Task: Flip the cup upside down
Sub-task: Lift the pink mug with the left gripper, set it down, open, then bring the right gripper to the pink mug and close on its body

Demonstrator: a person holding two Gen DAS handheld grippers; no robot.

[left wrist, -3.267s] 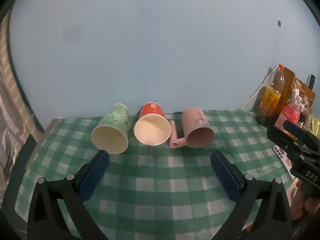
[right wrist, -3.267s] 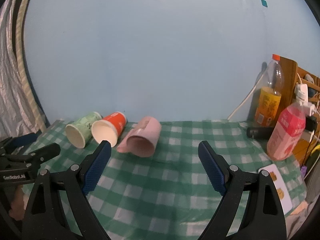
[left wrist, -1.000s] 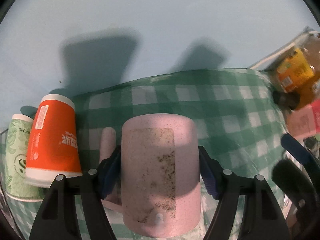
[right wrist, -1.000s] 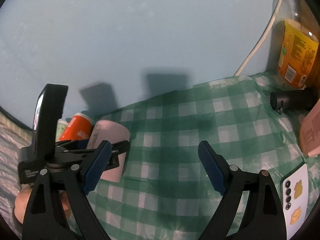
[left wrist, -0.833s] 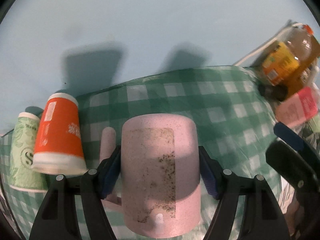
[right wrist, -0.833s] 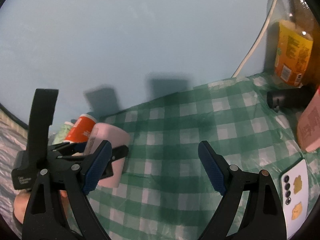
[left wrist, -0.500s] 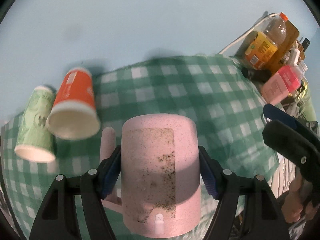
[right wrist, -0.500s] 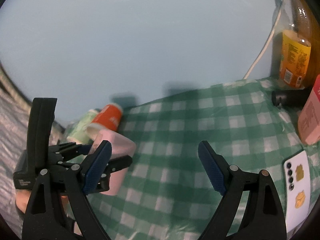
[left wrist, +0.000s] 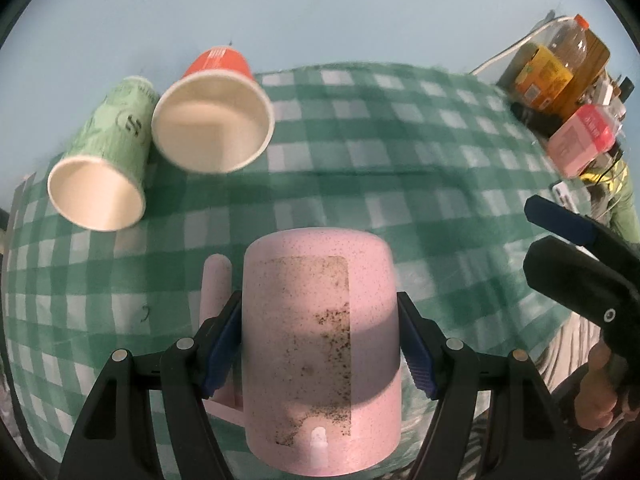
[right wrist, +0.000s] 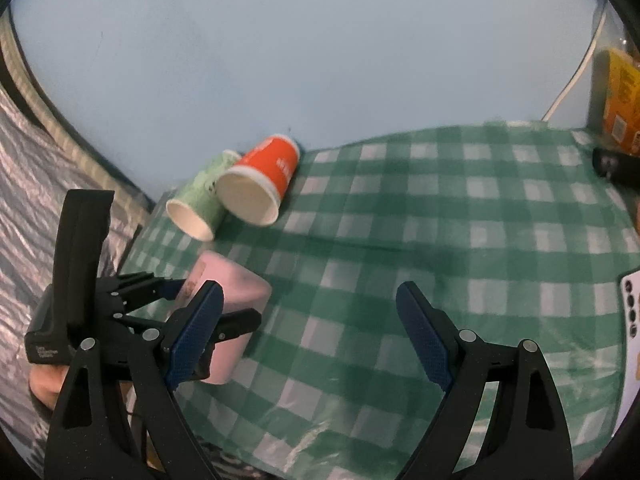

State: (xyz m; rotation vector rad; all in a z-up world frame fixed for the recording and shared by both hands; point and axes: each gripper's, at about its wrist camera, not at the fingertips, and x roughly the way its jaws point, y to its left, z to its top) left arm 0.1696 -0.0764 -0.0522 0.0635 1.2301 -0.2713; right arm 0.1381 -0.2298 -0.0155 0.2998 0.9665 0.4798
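My left gripper (left wrist: 320,340) is shut on a pink speckled mug (left wrist: 320,352) with its handle to the left. It holds the mug lifted above the green checked tablecloth (left wrist: 400,184), lying sideways along the fingers. The right wrist view shows the mug (right wrist: 236,292) in that gripper (right wrist: 200,304) above the table's left front part. My right gripper (right wrist: 308,328) is open and empty over the cloth (right wrist: 440,240), to the right of the mug. It also shows at the right edge of the left wrist view (left wrist: 580,248).
An orange paper cup (left wrist: 212,120) and a green paper cup (left wrist: 104,160) lie on their sides at the back left, mouths facing me. Bottles (left wrist: 560,68) and a pink carton (left wrist: 580,140) stand at the back right. A phone (right wrist: 632,320) lies at the right edge.
My left gripper has lifted the pink mug off the cloth and drawn it back toward the front, away from the two paper cups. My right gripper stays open.
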